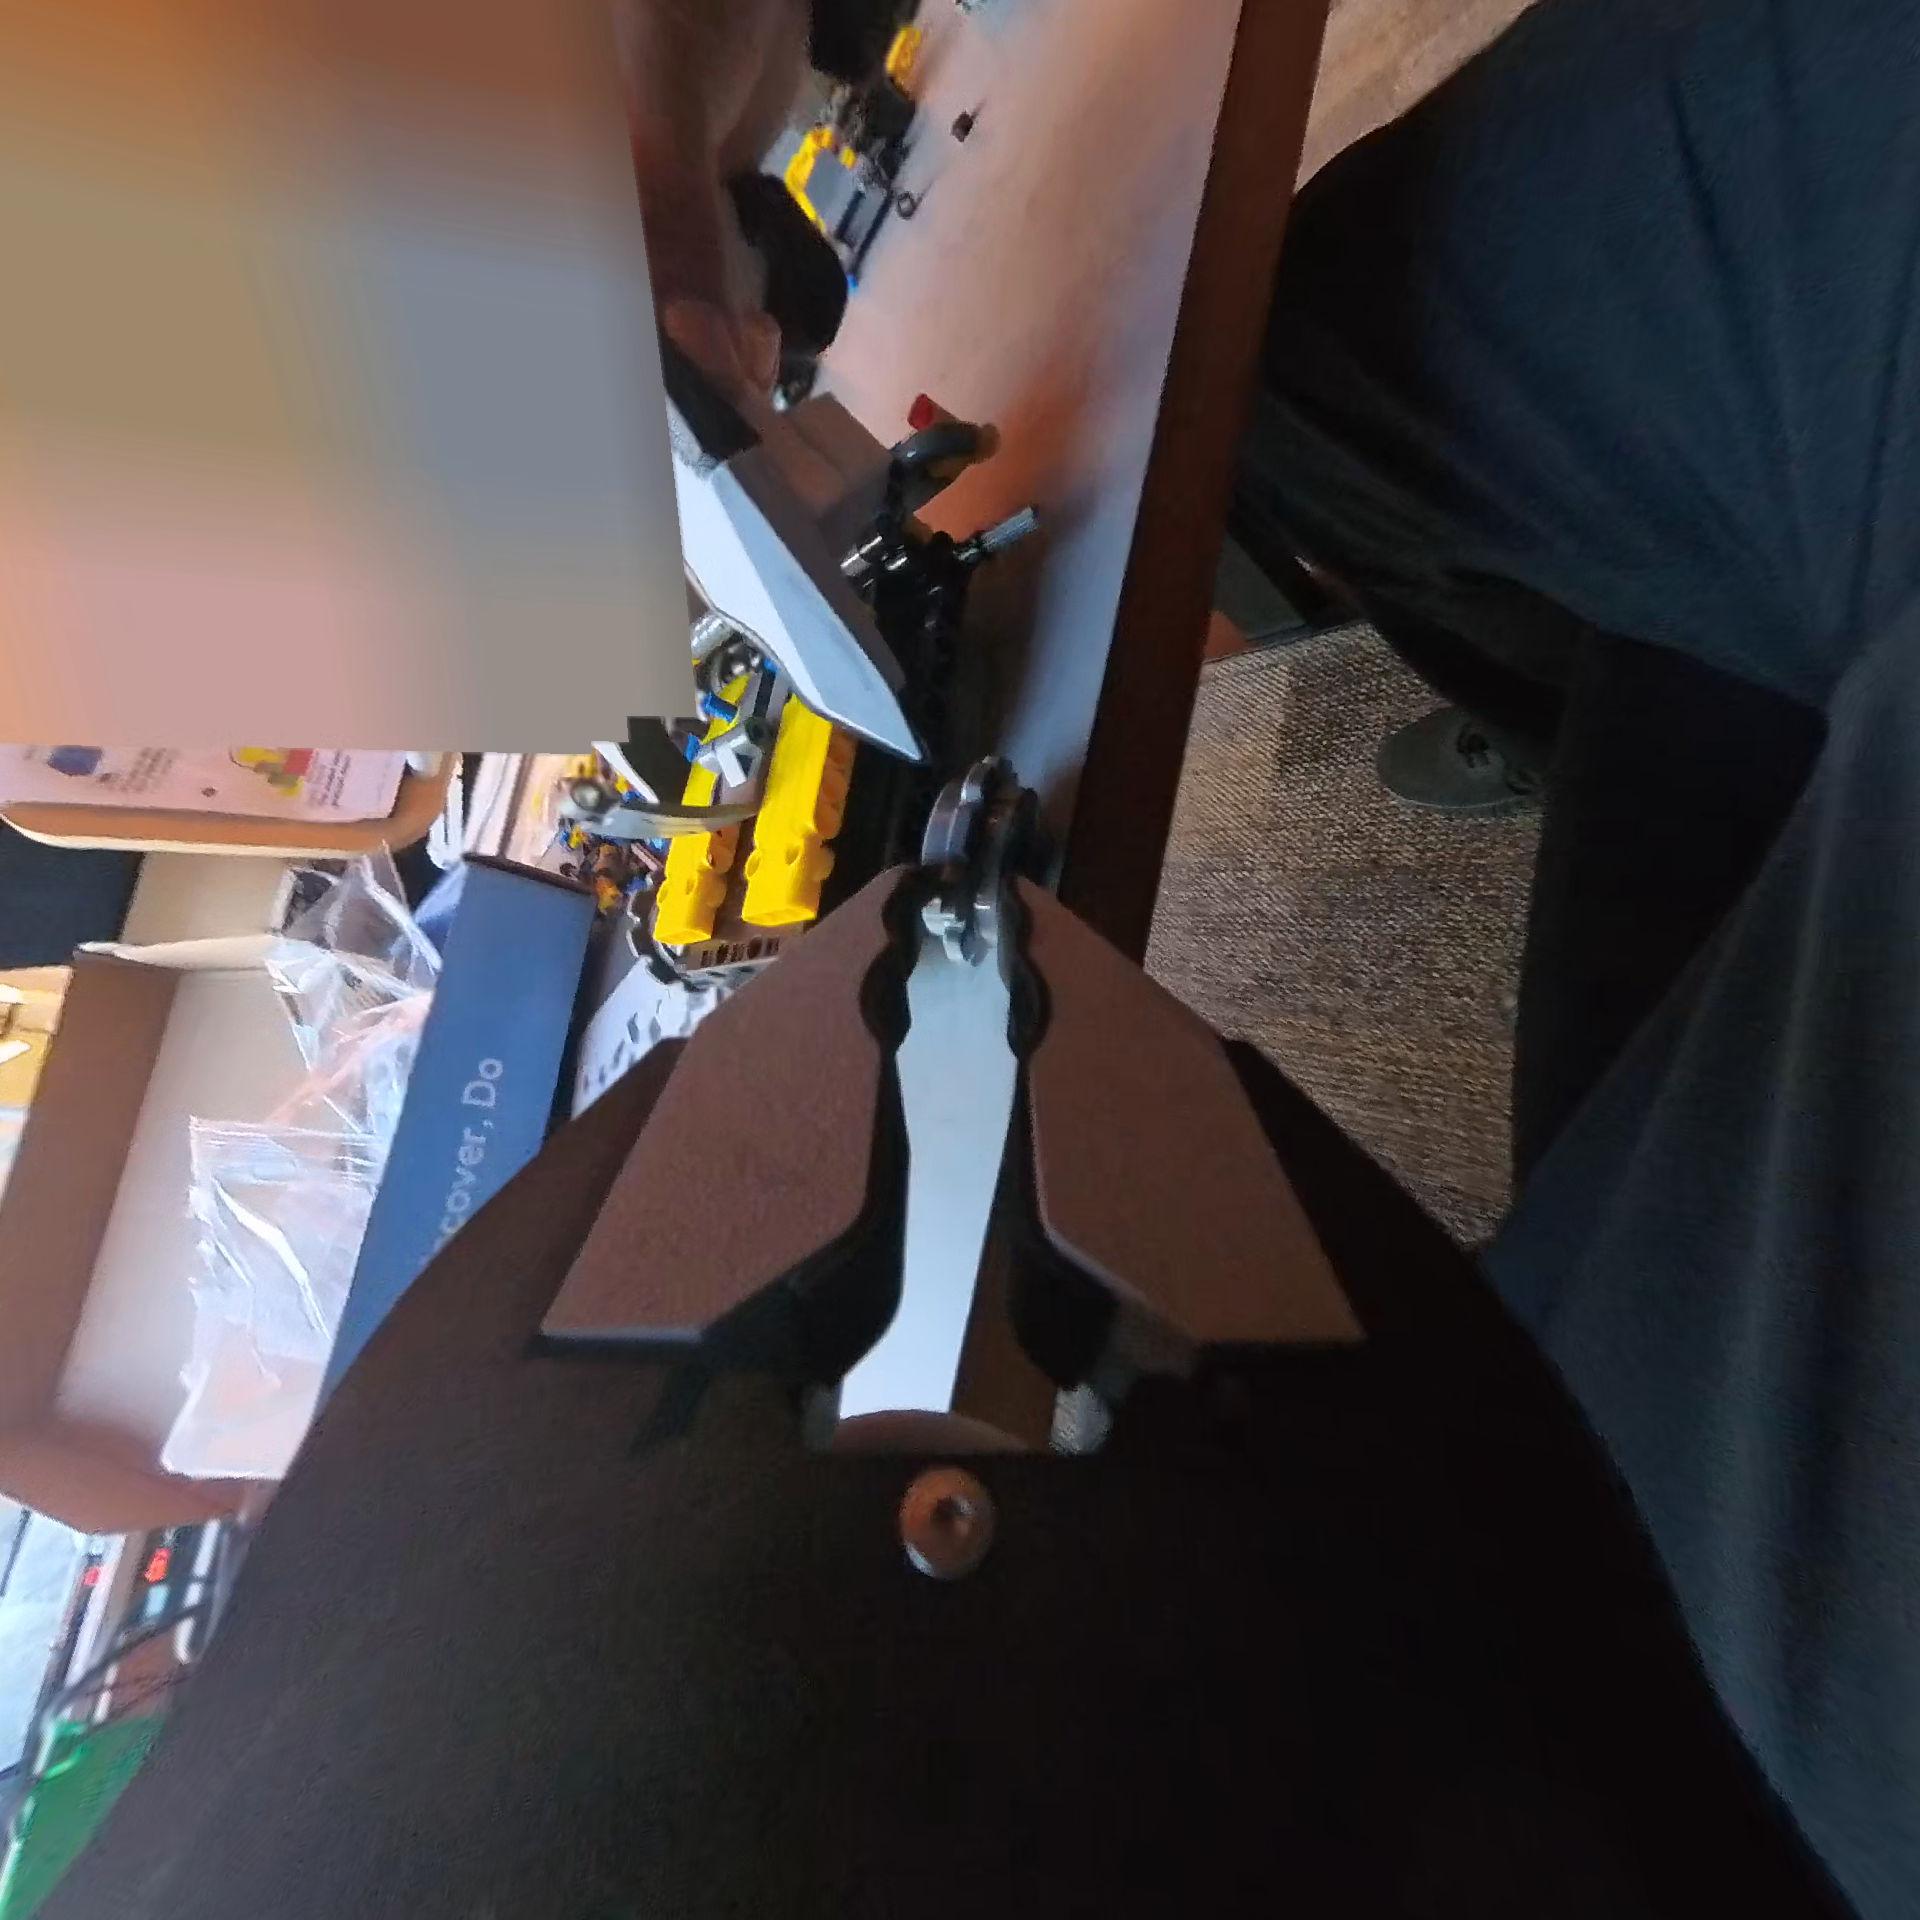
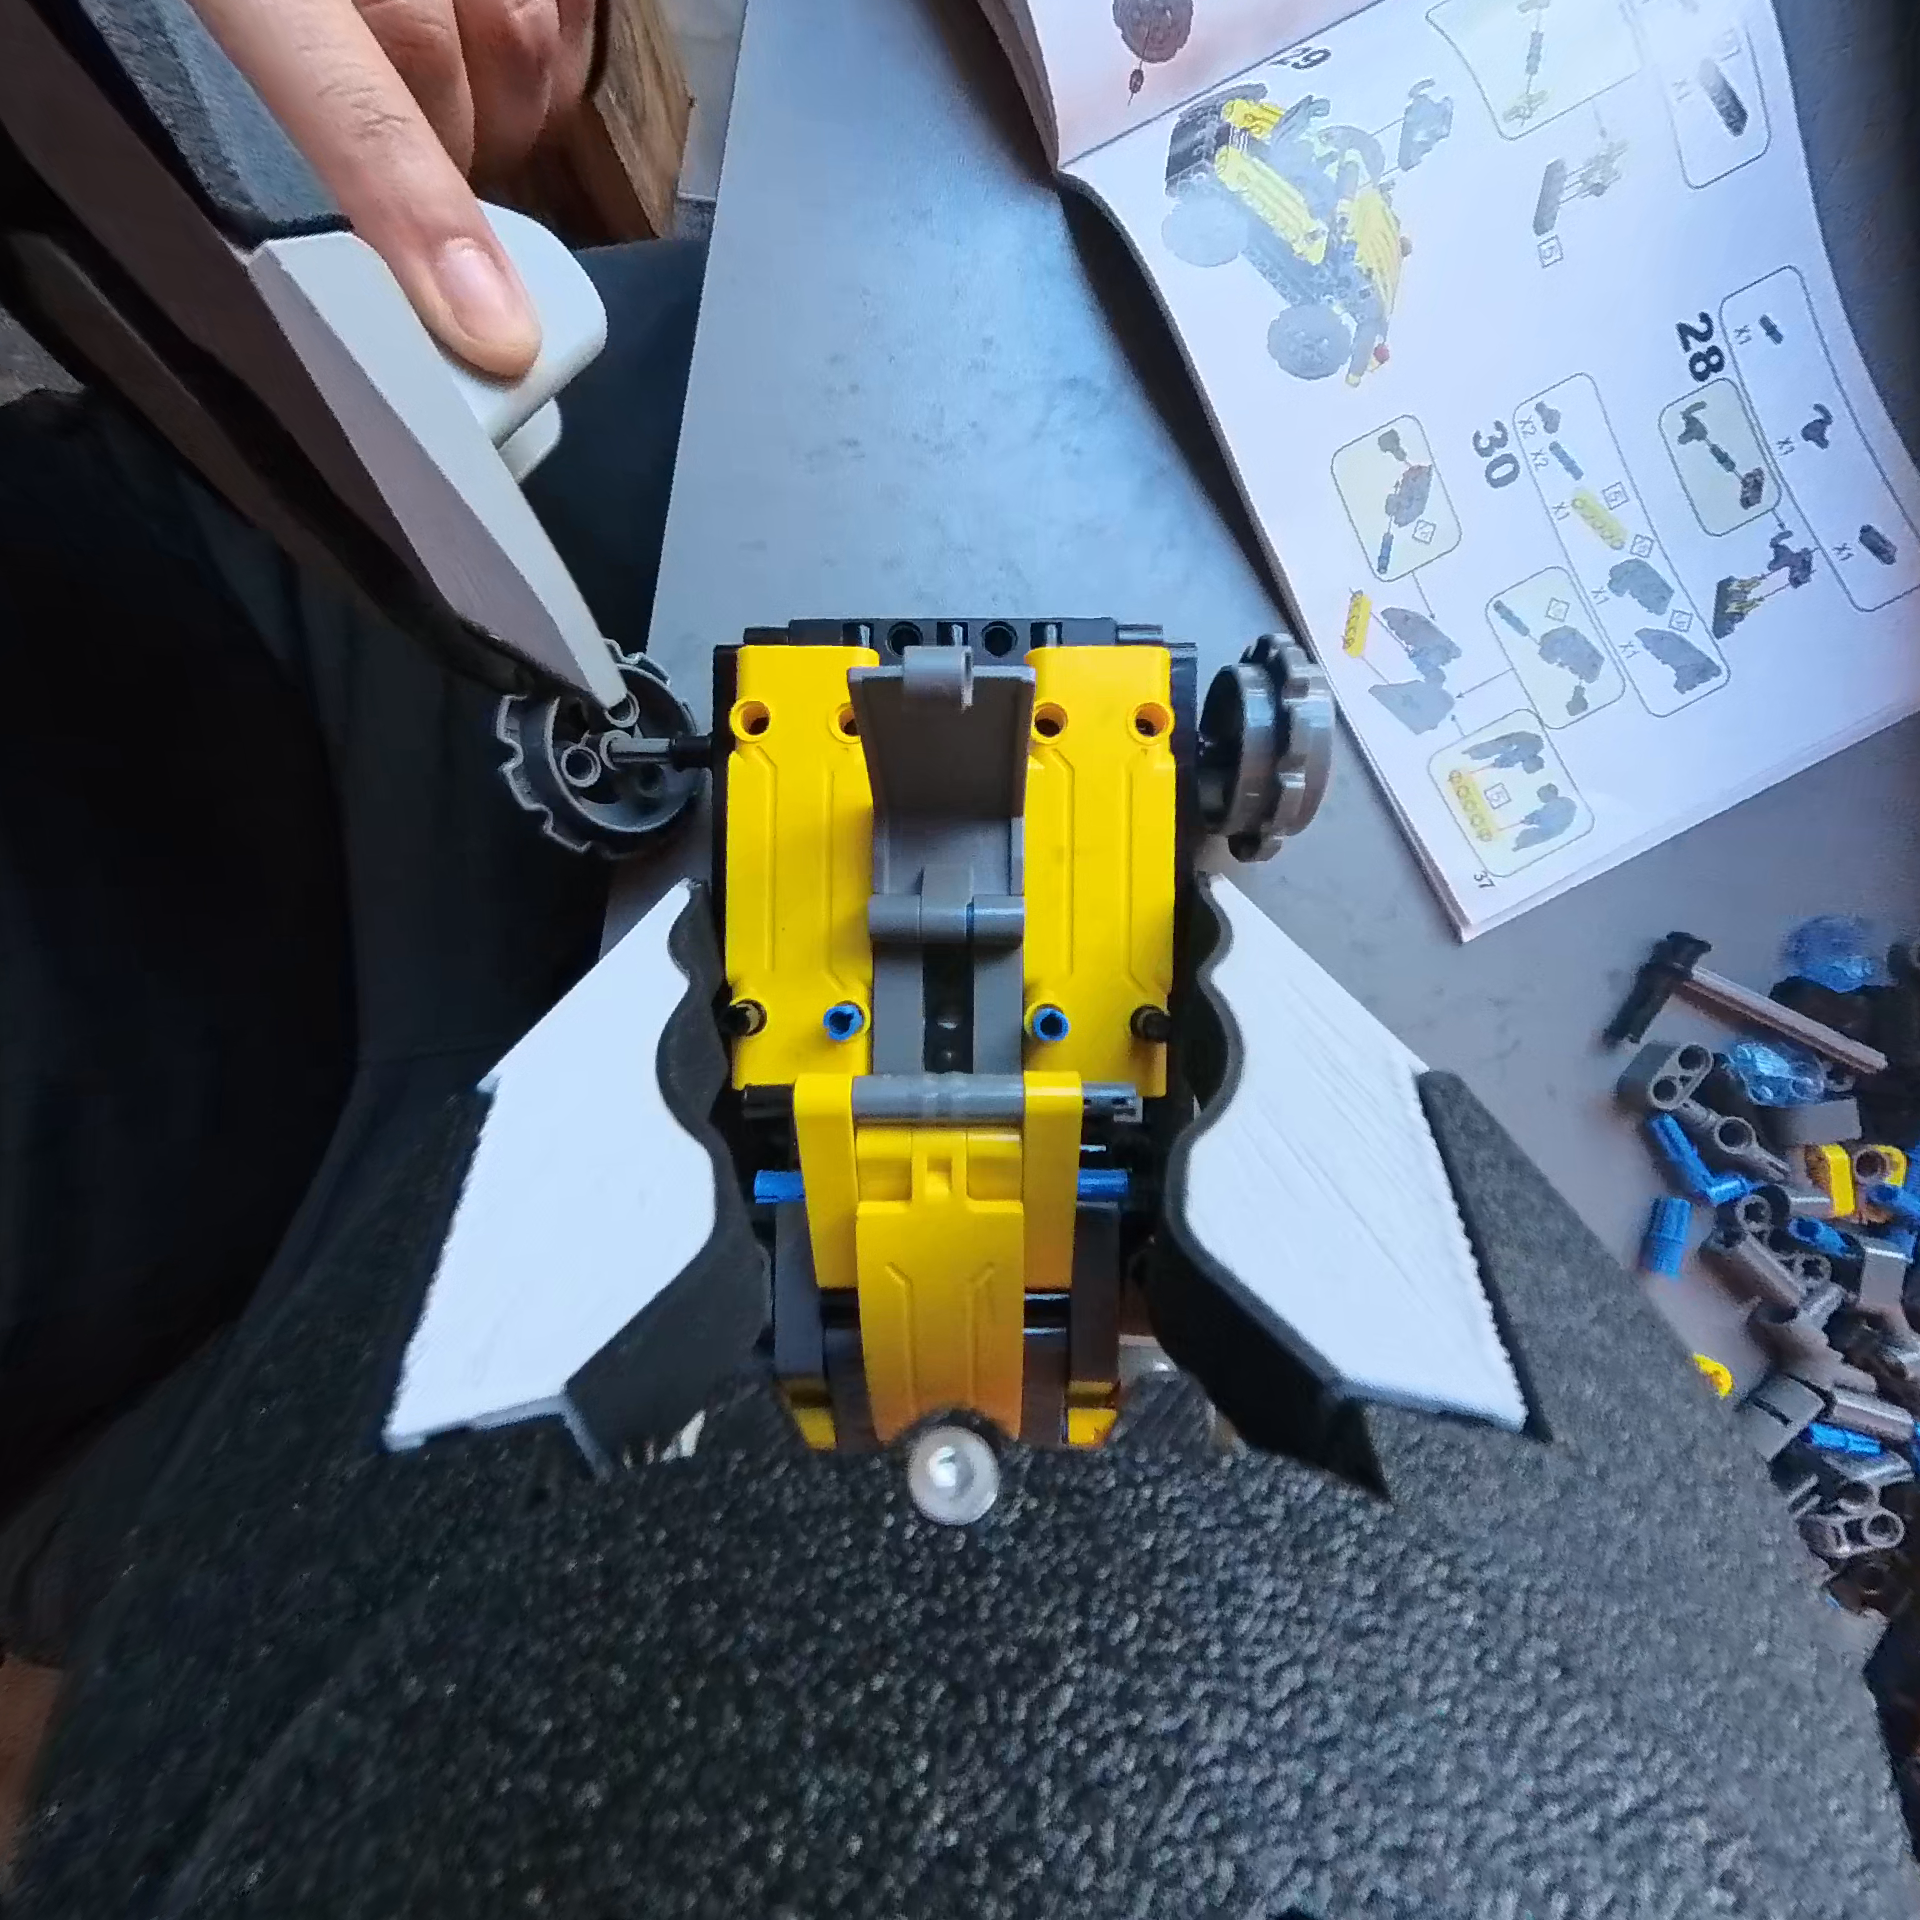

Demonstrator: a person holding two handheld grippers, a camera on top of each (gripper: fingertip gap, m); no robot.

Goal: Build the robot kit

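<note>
Two wrist views, one moment. The right gripper [image 2: 951,1029] is closed on a yellow-and-black brick vehicle body [image 2: 951,883], its pale fingers [image 2: 582,1174] pressing the two flanks; the body's near end is cut off behind the gripper's black mount. A grey seat piece [image 2: 943,769] runs down the middle of the body. On the body's left side a dark grey wheel hub [image 2: 594,761] sits at the tip of a black axle; a second hub [image 2: 1265,744] sits on the opposite side, seen edge-on. The left gripper [image 2: 608,681] enters from the upper left of the right wrist view, its fingertips at the left hub, with a hand [image 2: 416,156] on its grey body; most of that hand is out of frame.

In the left wrist view the left gripper [image 1: 961,904] is nearly closed, its jaws narrow and pinching the wheel hub [image 1: 977,847] at the very tips; motion blur softens the hub's outline. Beyond it lie the vehicle body [image 1: 764,842] and one finger of the right gripper [image 1: 800,634], partly hidden by a large blurred patch.

The grey table [image 2: 935,436] carries an open instruction booklet [image 2: 1507,416], cropped at the top and right, and a heap of small grey, blue and black parts [image 2: 1787,1226], cut off at the right edge. A cardboard box [image 1: 104,1195] holding clear plastic bags [image 1: 281,1164] is only partly in frame.
</note>
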